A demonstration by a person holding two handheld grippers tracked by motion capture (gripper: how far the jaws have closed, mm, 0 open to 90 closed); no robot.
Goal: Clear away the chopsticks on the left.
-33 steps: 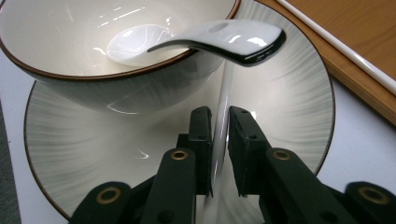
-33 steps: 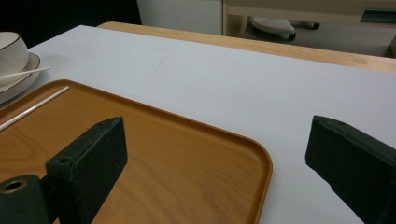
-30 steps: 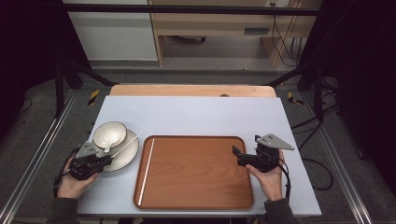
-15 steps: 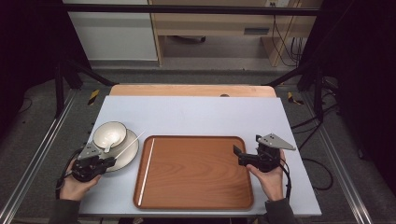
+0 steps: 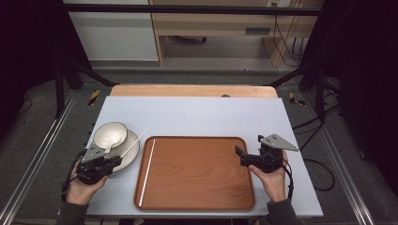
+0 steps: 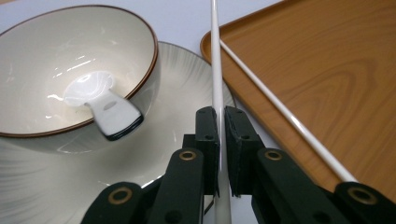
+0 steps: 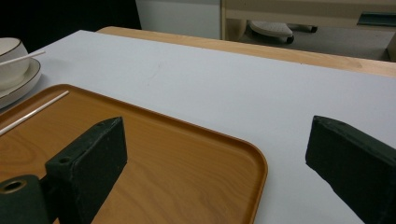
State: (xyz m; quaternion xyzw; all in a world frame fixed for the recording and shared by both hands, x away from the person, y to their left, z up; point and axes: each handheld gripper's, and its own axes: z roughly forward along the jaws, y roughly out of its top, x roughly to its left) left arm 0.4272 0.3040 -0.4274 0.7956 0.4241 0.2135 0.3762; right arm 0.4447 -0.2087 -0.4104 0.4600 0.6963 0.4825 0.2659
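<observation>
Now | left gripper [image 6: 221,154] pinching chopstick [image 6: 215,70] between jaws | right gripper [image 7: 215,158] spread over tray [image 7: 187,186]

a lab: black frame rig [image 5: 187,9], loose cables [image 5: 286,37], bare test table [image 5: 197,115]

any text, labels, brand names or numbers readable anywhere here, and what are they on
None can be read.
The bowl, the white spoon in it, the plate under it, the wooden tray and both chopsticks are plain, with no print or marks.
The left gripper and right gripper show no lettering either.
Furniture behind the table is too far and blurred to tell if it bears any label.
</observation>
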